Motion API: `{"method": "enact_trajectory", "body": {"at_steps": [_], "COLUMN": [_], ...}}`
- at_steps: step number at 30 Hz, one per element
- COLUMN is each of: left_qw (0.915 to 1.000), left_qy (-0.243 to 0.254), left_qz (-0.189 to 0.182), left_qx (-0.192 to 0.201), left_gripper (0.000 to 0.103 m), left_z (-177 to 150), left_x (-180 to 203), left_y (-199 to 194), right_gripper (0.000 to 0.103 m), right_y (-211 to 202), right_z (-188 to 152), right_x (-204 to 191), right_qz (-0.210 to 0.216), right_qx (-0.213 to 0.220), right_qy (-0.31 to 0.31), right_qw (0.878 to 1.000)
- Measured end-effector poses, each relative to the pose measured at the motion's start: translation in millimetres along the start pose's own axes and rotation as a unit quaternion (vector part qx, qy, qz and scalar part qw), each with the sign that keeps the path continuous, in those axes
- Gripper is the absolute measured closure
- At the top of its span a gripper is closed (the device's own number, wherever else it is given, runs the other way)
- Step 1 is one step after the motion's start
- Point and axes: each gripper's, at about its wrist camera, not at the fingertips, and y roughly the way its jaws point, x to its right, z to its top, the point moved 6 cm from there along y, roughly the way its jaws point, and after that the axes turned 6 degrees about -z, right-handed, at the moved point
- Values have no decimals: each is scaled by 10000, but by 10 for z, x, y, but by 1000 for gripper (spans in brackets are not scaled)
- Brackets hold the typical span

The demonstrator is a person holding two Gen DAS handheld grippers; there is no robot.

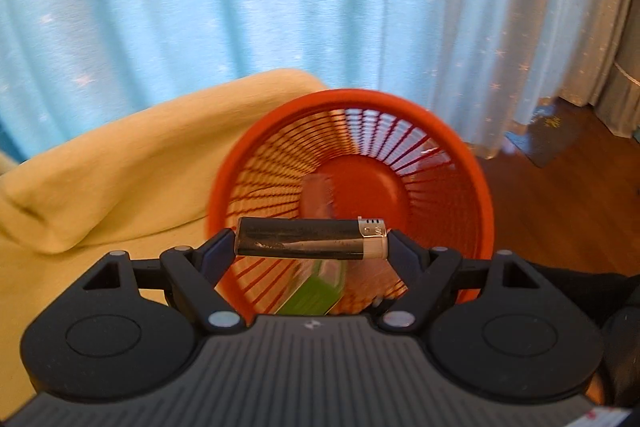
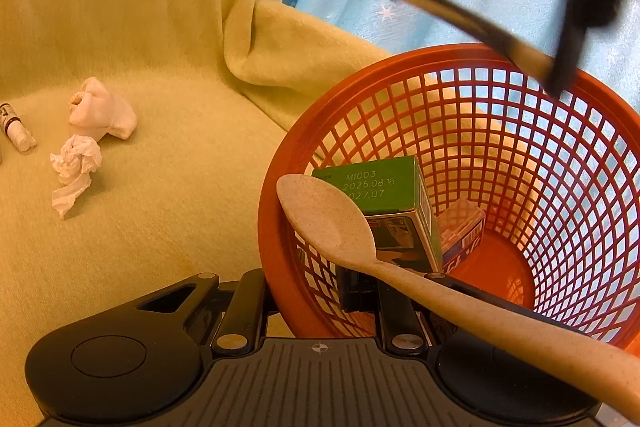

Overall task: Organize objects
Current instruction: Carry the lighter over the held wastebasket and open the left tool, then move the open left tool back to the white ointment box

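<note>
The left gripper squeezes a black plastic lighter with a silver top endways, right above the round red plastic mesh basket. The right gripper pinches the basket's rim. Next, I think, the left must let go so the lighter drops inside.

Both pictures are bright, with a warm yellow-orange tint. Light seems to come through the pale blue curtain behind, which glows. In the left wrist view the red basket and the things inside it are smeared by blur, while the black lighter up front looks sharp. In the right wrist view the dark shape at the top is blurred, maybe the other claw. The crumpled tissue casts a soft shadow on the yellow cloth. Straight lines bend near the edges, and the corners go dark.
</note>
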Motion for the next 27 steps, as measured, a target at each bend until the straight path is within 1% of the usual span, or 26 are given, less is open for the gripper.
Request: {"method": "enact_trajectory", "body": {"at_steps": [4,6,10,14,18,22,27], "left_qw": [9995,9995,9996,9997,9972,9909,9797], "left_qy": [-2,24,-16,-114,-460,-857,-1314], "left_qz": [-315,-286,-204,109,536,1021,1517], "left_qx": [23,97,197,205,233,175,-4], "left_gripper": [24,20,20,20,20,20,20], "left_z": [123,170,189,39,-255,-653,-1206], "left_x": [111,125,89,-71,-349,-621,-908], "left_y": [217,279,210,-1,-294,-602,-938], "right_gripper": [90,90,90,90,90,90,90], "right_y": [1,6,6,7,10,0,-1], "right_z": [5,11,14,9,4,-3,-5], "right_x": [8,12,18,14,17,36,35], "right_qz": [15,23,32,32,27,27,24], "right_qx": [9,13,19,16,14,12,10], "right_qy": [30,45,70,57,61,71,51], "right_qw": [10000,10000,10000,10000,10000,10000,10000]}}
